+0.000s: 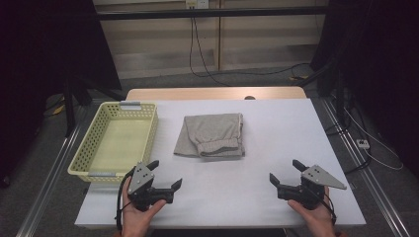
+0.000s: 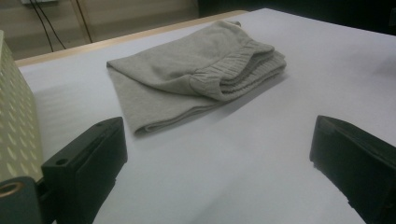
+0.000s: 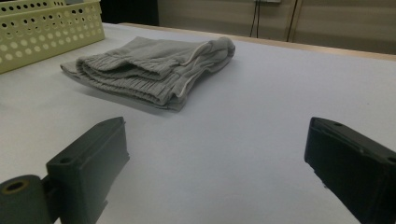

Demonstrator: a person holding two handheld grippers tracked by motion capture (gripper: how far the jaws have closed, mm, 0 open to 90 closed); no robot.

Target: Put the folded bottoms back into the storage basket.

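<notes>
The folded grey garment [image 1: 211, 135] lies near the middle of the table [image 1: 276, 148], somewhat toward the far edge, with the yellow basket [image 1: 84, 148] along the left edge. The left gripper [image 1: 165, 174] and right gripper [image 1: 284, 173] hover near the near corners, jaws spread wide and holding nothing. This looks like the approach step; next, both must reach forward to the garment's near edge.

Grey floor [image 1: 44, 163] around a white-topped table [image 1: 276, 148], pale wall panels [image 1: 163, 34], trailing black cables [image 1: 207, 69].
</notes>
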